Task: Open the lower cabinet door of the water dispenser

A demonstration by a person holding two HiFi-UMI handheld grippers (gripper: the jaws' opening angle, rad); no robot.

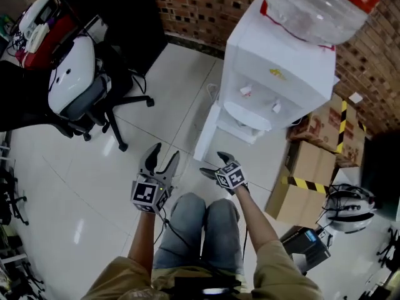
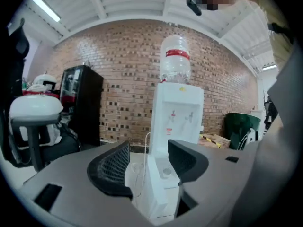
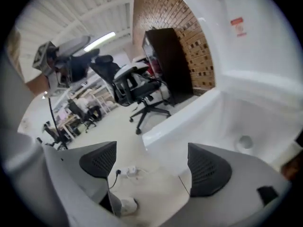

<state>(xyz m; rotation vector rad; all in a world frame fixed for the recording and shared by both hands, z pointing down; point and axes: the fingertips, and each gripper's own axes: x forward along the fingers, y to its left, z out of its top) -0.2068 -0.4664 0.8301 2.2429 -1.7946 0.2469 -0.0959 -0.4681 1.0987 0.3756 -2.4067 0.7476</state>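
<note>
The dispenser stands against the brick wall. Its lower door is already swung open to the left, edge-on to the person. Both tongs hang above the person's knees, short of the door and touching nothing. The right tongs are released, jaws wide and empty, with the door's inner face just ahead of them. The left tongs are also spread and empty, a little left of the door.
</note>
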